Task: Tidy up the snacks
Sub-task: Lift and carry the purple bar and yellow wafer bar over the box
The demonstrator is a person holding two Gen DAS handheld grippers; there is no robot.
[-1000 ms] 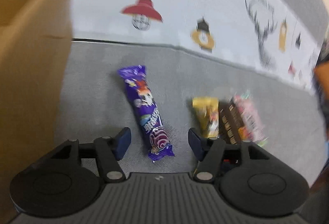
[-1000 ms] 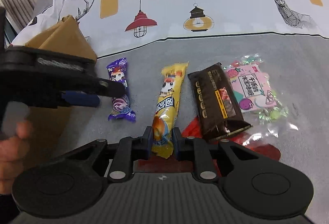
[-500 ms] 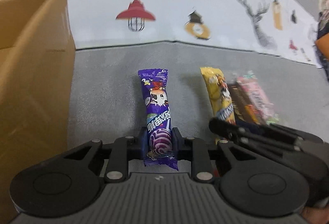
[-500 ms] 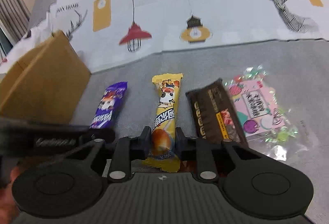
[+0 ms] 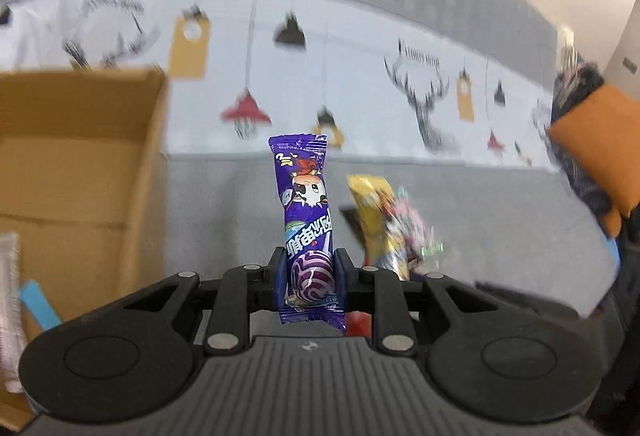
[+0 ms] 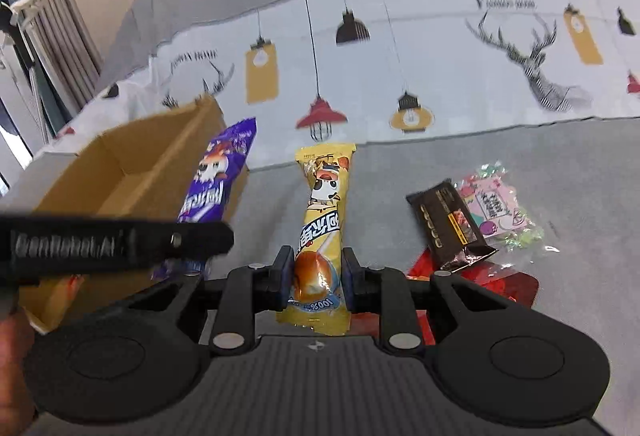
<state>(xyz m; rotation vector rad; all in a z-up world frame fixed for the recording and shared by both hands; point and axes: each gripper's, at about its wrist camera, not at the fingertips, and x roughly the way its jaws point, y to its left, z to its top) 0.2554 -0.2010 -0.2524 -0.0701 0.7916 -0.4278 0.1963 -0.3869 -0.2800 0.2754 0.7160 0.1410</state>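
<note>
My left gripper (image 5: 310,274) is shut on a purple snack packet (image 5: 306,211) and holds it upright above the grey surface. The packet also shows in the right wrist view (image 6: 216,179), next to the open cardboard box (image 6: 120,175). My right gripper (image 6: 316,276) is shut on a yellow snack packet (image 6: 322,220), lifted off the surface. The box stands left of the left gripper (image 5: 80,171). A dark brown bar (image 6: 448,226) and a pink candy bag (image 6: 496,207) lie on the grey surface to the right.
A red packet (image 6: 500,282) lies under the brown bar. A printed white cloth (image 6: 400,75) covers the back. An orange cushion (image 5: 596,151) sits at the far right. Something blue and something silvery (image 5: 34,300) lie in the box.
Both grippers have lifted their packets off the surface. The left gripper, open a second ago, shut on the purple packet and raised it beside the box.
</note>
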